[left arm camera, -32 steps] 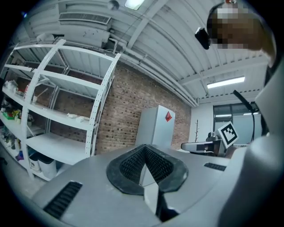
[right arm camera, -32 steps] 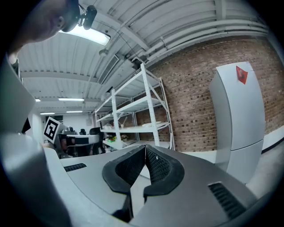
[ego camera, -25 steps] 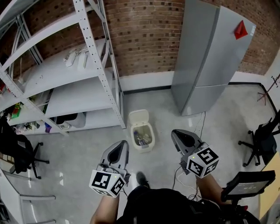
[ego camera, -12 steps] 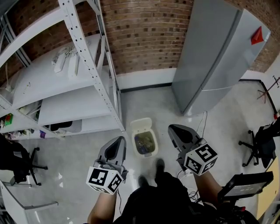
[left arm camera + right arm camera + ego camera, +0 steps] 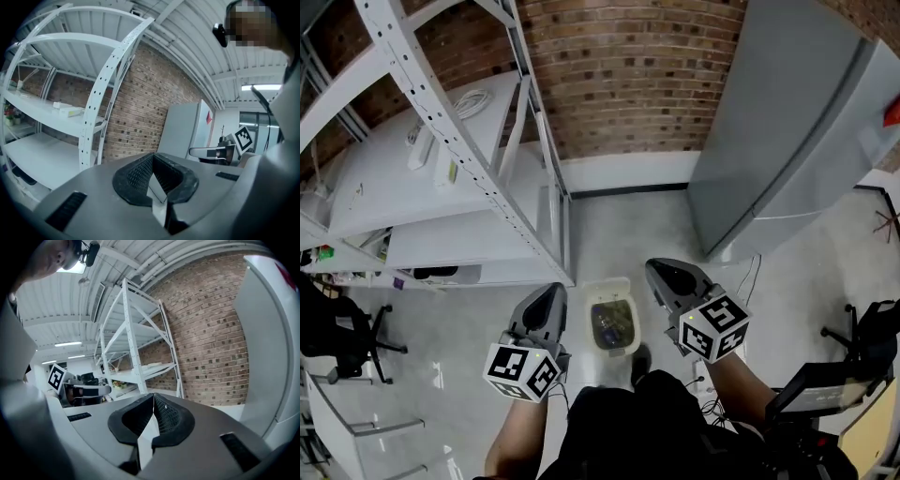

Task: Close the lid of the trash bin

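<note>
Sitting open-lidded between left tool (image 5: 549, 298) and right tool (image 5: 664, 276), both pinched together, empty: trash bin (image 5: 613, 325).

The trash bin (image 5: 592, 328) stands on the floor (image 5: 623, 225), shelving (image 5: 412, 173) to its left, refrigerator (image 5: 787, 141) to its right.

Smooth plastic trash bin (image 5: 608, 288)
</note>
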`<state>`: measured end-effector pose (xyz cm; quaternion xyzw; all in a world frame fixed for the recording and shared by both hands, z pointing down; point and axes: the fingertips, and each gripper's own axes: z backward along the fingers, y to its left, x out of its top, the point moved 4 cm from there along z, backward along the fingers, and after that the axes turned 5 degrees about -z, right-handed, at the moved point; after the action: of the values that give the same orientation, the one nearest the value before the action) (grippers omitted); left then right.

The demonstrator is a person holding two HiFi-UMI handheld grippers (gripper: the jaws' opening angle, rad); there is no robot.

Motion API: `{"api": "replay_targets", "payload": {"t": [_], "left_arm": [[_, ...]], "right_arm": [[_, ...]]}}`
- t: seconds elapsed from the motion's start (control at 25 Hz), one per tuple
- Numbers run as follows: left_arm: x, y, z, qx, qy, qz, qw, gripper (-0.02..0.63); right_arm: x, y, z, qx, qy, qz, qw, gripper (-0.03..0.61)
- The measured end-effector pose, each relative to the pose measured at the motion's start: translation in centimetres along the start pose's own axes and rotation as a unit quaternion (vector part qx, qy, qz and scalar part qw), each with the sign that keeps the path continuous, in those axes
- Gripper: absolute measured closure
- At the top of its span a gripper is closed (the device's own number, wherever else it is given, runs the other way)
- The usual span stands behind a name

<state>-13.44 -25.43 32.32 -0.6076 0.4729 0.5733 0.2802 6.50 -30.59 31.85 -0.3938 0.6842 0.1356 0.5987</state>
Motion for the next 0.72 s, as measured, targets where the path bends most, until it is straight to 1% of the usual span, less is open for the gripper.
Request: {"api": "replay_targets", "payload": {"t": [0.16, 0.24, 0.32, 0.44, 0.56, 0.72], "left_arm": [[-2.0, 2.0, -4.2, 0.014, 0.03, 0.004, 0.9994, 0.615], [-3.8, 3.5, -6.1, 0.014, 0.052, 0.01, 0.9985, 0.615], [-6.2, 4.9, -7.6, 0.011, 0.08, 0.025, 0.9964, 0.615], [-11.0, 6.5, -9.8, 0.002, 0.138, 0.045, 0.9894, 0.615], [-16.2, 8.3, -12.9, -0.009, 0.185, 0.045, 0.9816, 0.615], [-22.9, 9.8, -16.2, -0.029, 0.246, 0.06, 0.9669, 0.615]], "right_arm": [[-1.1, -3.7, -4.0, 0.007, 0.027, -0.001, 1.0, 0.571], [-2.5, -5.1, -6.4, 0.003, 0.045, -0.008, 0.999, 0.571], [-4.6, -6.2, -8.2, -0.004, 0.072, -0.019, 0.997, 0.571], [-8.8, -7.6, -10.3, -0.018, 0.115, -0.048, 0.992, 0.571], [-14.0, -9.5, -13.5, -0.024, 0.154, -0.066, 0.986, 0.571], [-21.8, -11.5, -16.5, -0.028, 0.217, -0.082, 0.972, 0.571]]}}
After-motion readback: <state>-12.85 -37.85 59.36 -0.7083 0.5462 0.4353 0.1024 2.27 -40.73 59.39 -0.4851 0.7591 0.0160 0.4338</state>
